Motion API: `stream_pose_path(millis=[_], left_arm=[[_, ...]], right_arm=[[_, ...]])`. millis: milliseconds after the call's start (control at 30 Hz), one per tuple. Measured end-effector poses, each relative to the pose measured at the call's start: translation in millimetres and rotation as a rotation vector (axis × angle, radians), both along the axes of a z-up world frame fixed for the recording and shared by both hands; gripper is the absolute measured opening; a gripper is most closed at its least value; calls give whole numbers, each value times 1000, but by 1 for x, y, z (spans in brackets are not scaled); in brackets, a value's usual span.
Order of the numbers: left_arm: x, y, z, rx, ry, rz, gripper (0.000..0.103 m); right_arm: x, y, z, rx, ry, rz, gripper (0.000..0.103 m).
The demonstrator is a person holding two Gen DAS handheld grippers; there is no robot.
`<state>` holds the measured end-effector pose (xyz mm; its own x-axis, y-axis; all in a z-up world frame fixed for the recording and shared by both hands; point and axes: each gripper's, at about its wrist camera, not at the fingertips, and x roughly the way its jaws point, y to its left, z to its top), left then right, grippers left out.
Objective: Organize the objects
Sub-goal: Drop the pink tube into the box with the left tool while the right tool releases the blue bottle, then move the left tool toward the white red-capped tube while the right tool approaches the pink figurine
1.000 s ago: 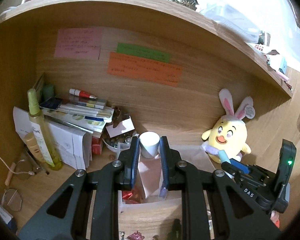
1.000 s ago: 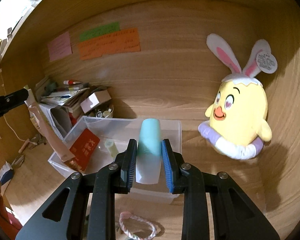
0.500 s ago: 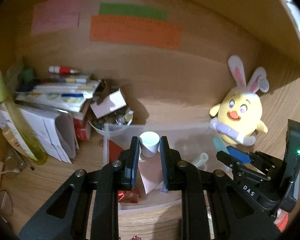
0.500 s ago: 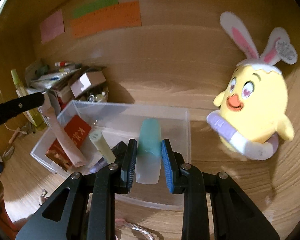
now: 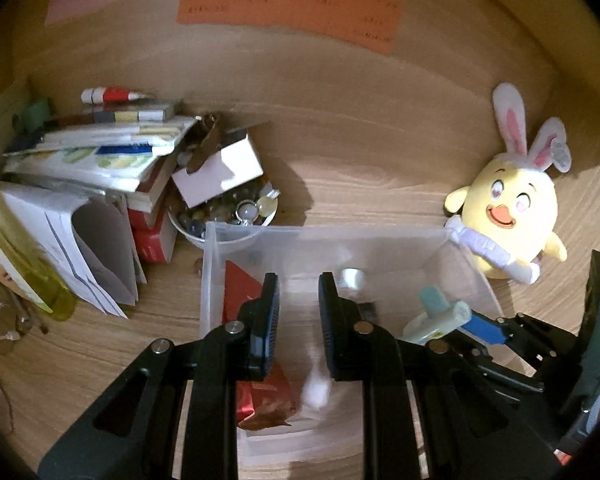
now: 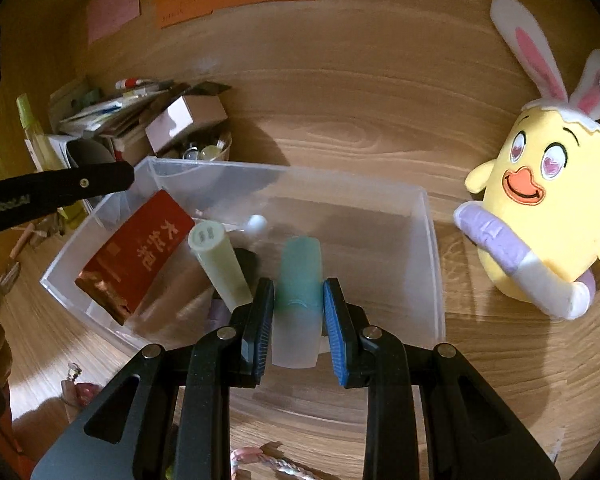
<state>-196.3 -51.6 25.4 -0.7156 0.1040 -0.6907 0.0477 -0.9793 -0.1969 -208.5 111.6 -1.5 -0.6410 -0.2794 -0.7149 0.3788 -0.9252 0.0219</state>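
A clear plastic bin (image 6: 430,260) sits on the wooden desk, and both grippers hang over it. My right gripper (image 6: 298,308) is shut on a teal tube with a frosted cap (image 6: 298,280), tilted down above the bin's near right part. My left gripper (image 5: 298,300) has its jaws close together over the bin's (image 5: 324,232) left half. The pink tube shows only as a pale blur (image 5: 316,390) below them. A small white cap (image 5: 352,278) lies just past the right fingertip. I cannot tell whether the pads touch the tube.
Inside the bin are a red packet (image 6: 140,248) and a pale green tube (image 6: 220,268). A yellow plush chick (image 6: 540,208) stands right of it. A bowl of marbles (image 5: 228,216) and stacked books (image 5: 100,152) crowd its back left. A braided bracelet (image 6: 268,460) lies in front.
Both grippers have sunk toward the bin and tilted further down. The pink tube, sharp between the left fingers before with its cap ahead, is now a blur lower in the bin.
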Motion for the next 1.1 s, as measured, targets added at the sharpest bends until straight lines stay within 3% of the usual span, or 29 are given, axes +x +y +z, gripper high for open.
stream_pose_path(millis=[300, 367, 500, 633, 933, 1100], left_arm=[[4, 6, -9, -21, -19, -32, 19], [7, 8, -9, -26, -19, -34, 23], [14, 5, -6, -7, -17, -40, 34], [21, 3, -3, -8, -8, -42, 42], [52, 4, 16, -60, 66, -27, 70], [71, 5, 23, -79, 89, -27, 78]], right_arm=[[-1, 1, -1, 12, -14, -2, 23], [0, 1, 2, 15, -12, -1, 24], [2, 4, 7, 12, -5, -11, 36], [9, 7, 14, 8, 9, -12, 37], [39, 8, 35, 39, 99, -9, 61], [56, 10, 43, 25, 126, 2, 75]])
